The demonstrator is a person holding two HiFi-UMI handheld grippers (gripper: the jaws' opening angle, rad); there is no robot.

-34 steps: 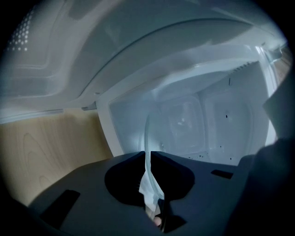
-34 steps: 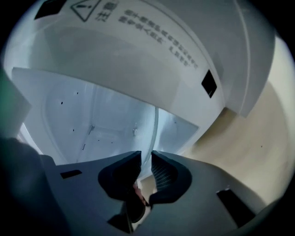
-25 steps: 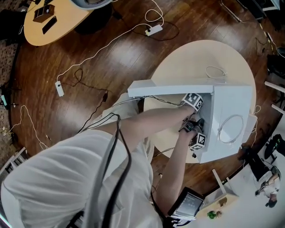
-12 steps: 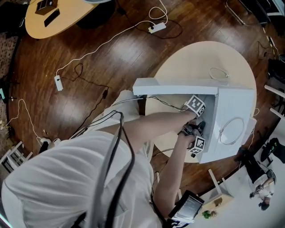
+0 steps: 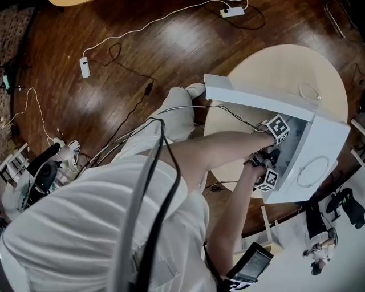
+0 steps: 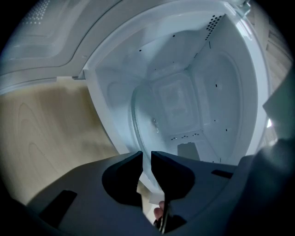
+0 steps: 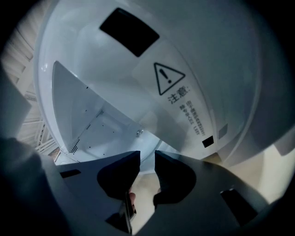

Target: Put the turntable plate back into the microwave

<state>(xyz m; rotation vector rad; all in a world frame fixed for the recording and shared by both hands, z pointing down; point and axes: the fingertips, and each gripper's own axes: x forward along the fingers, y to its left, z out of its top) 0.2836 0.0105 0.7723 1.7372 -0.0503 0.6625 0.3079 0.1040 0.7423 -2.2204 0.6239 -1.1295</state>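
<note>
left claw [image 6: 146,156] near-closed, pinching turntable plate [image 6: 139,122] rim | right claw [image 7: 147,156] just been opening, slightly apart, nothing clamped

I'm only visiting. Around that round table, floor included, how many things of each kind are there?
Round pale wooden table: 1
White microwave, door open: 1
Clear glass turntable plate, at the microwave's opening: 1
White socket blocks on floor cables: 2
Total: 5
</note>
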